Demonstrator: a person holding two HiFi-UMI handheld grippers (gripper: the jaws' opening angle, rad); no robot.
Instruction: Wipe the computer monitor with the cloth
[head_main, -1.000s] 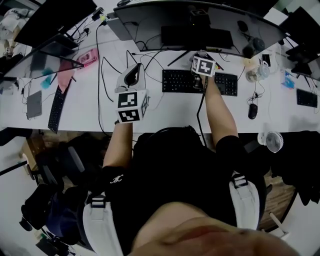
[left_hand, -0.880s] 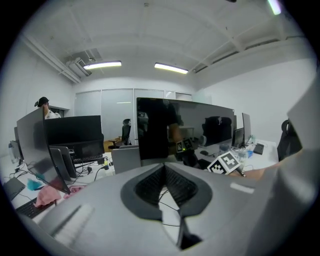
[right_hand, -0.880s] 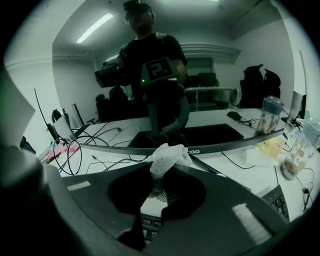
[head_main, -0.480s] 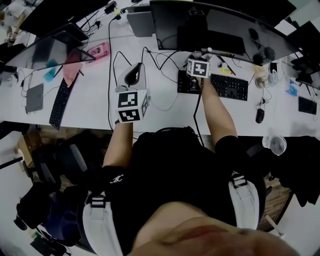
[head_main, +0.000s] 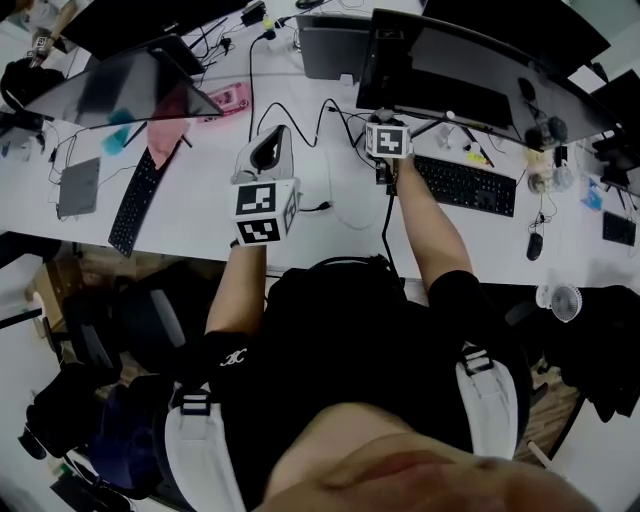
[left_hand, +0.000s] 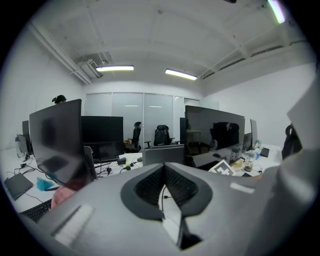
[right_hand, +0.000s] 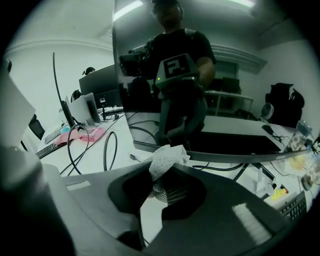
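The wide curved monitor (head_main: 480, 70) stands at the back of the white desk (head_main: 200, 215). In the right gripper view its dark screen (right_hand: 210, 85) fills the middle and mirrors the person and a gripper. My right gripper (right_hand: 165, 167) is shut on a crumpled white cloth (right_hand: 167, 157), held close to the screen's lower left edge. From the head view this gripper (head_main: 386, 118) sits just under the monitor, left of the keyboard. My left gripper (head_main: 275, 135) hovers over the desk farther left, and in its own view the left gripper (left_hand: 163, 167) is shut with nothing in it.
A black keyboard (head_main: 465, 185) and a mouse (head_main: 533, 245) lie right of my right gripper. Black cables (head_main: 335, 205) loop over the desk between the grippers. A second monitor (head_main: 120, 85), another keyboard (head_main: 135, 200) and a pink item (head_main: 225, 98) sit at the left. A small fan (head_main: 563, 300) stands at the right.
My right gripper has slid left along the monitor's lower edge, from above the keyboard's middle to past its left end. The head view has turned left. The left gripper has kept its pose.
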